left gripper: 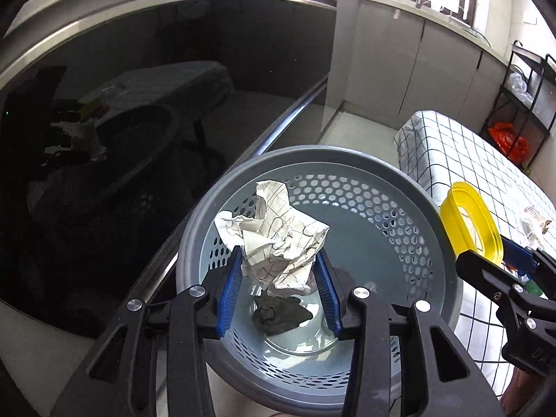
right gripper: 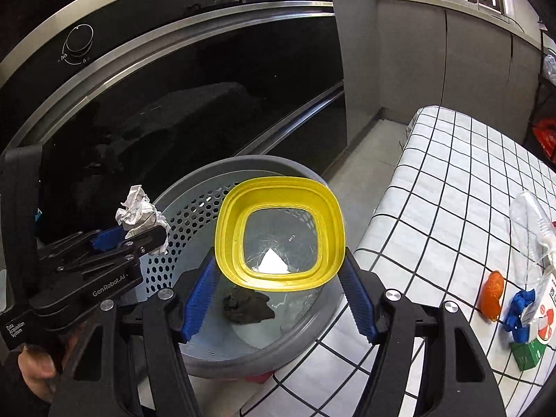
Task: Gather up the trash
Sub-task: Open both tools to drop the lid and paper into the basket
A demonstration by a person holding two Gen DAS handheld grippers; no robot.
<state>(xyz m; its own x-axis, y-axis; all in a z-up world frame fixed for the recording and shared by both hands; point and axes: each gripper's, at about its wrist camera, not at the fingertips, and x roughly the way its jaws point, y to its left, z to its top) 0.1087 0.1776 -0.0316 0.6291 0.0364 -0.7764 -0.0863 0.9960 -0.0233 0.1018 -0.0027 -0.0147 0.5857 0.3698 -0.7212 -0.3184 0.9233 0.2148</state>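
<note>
Paper: crumpled white sheet with dark grid lines, pinched in left gripper above grey perforated bin.
Lid: yellow-rimmed, clear-centred, clamped by right gripper at bin's 3 o'clock.
Bin floor: dark wad.
Surface: checked tablecloth at 3 o'clock.
Room: black oven door behind.

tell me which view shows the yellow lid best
The right wrist view: the yellow lid faces the camera, whole rim and clear centre visible, held between the right gripper's blue pads over the grey basket. The left wrist view shows the lid only edge-on and slanted at the frame's right.
</note>
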